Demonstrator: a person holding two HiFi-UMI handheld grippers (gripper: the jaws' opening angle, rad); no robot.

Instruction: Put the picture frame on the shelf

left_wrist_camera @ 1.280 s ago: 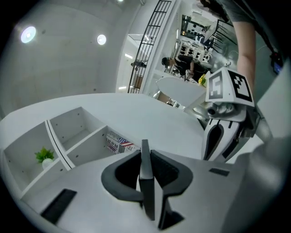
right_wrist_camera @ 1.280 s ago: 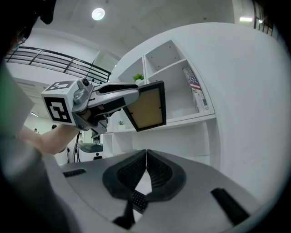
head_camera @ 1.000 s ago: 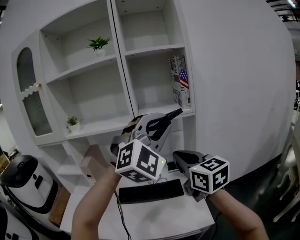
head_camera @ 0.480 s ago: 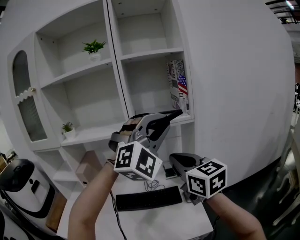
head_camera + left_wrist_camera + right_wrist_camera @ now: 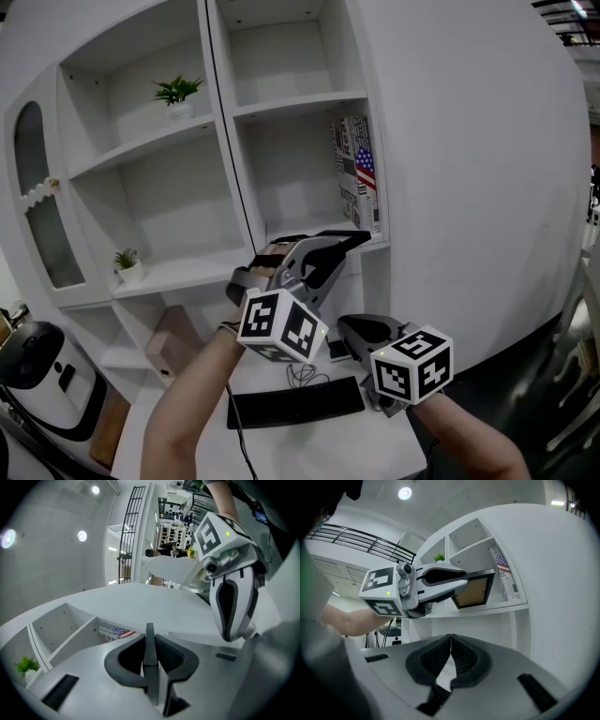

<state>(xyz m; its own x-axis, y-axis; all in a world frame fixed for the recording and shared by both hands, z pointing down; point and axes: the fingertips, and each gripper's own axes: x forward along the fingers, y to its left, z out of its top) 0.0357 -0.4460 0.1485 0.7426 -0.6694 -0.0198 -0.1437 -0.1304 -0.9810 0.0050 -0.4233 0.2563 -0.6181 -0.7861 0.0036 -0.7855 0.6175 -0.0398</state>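
L tool (image 5: 152,642) is clamping on the picture frame (image 5: 149,631), which is showing edge-on betw. its jaws. The frame is hanging at the front edge of the shelf (image 5: 314,223), in the compartment w/ the books (image 5: 357,173), just beside them; can't tell if it's touching the ledge. R tool (image 5: 450,645) is hovering lower w/ jaws together, holding nothing, above the keyboard (image 5: 295,401) lying toward the tabletop's (image 5: 309,448) far edge.
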